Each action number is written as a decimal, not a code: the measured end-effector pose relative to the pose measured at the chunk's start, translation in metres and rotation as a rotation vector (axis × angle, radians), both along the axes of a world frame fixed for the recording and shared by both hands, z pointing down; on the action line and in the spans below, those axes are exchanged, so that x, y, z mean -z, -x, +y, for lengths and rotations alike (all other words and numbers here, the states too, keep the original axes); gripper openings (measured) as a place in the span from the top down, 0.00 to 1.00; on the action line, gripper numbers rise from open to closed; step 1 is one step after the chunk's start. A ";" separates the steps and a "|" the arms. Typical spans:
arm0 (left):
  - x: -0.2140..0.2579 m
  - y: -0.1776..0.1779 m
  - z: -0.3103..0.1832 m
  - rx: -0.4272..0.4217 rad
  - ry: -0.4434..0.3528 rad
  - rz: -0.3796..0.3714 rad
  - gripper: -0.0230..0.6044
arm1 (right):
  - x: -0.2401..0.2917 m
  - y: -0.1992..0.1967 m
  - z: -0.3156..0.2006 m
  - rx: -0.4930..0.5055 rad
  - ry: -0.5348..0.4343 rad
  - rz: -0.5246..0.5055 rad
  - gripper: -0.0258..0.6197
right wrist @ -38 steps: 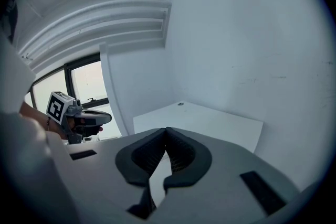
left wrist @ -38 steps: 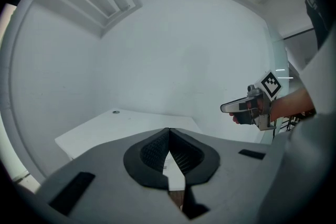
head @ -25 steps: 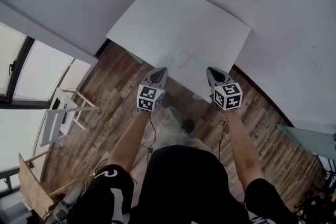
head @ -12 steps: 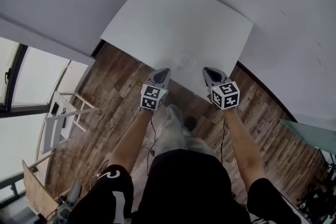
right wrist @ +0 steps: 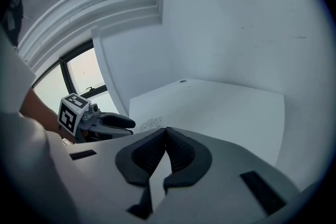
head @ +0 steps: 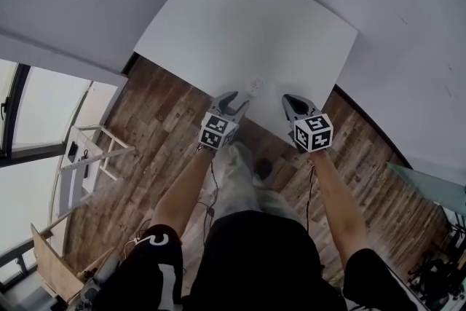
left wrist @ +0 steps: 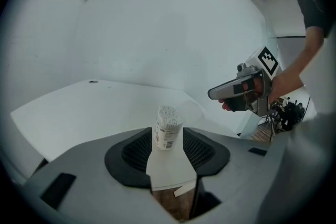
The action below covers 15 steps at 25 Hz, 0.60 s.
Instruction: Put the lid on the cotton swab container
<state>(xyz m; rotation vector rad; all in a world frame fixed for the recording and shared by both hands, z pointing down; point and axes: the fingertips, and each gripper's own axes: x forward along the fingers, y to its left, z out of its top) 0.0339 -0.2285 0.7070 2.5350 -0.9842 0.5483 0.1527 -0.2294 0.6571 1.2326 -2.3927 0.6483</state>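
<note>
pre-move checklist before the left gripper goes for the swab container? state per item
1. Cotton swab container upright on the table: ok.
2. Container top free for the lid: ok, swab tips exposed.
3. Left gripper ready to take the container: ok, jaws opening, container in line ahead of them, pads not touching it.
4. Right gripper holds the lid: not ok, jaws together, nothing between them.
5. Lid located: cannot tell, no view shows it clearly.
</note>
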 end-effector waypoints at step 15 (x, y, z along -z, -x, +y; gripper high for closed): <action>-0.040 -0.030 -0.015 -0.149 0.022 -0.076 0.60 | -0.040 0.003 -0.007 0.007 0.085 0.004 0.94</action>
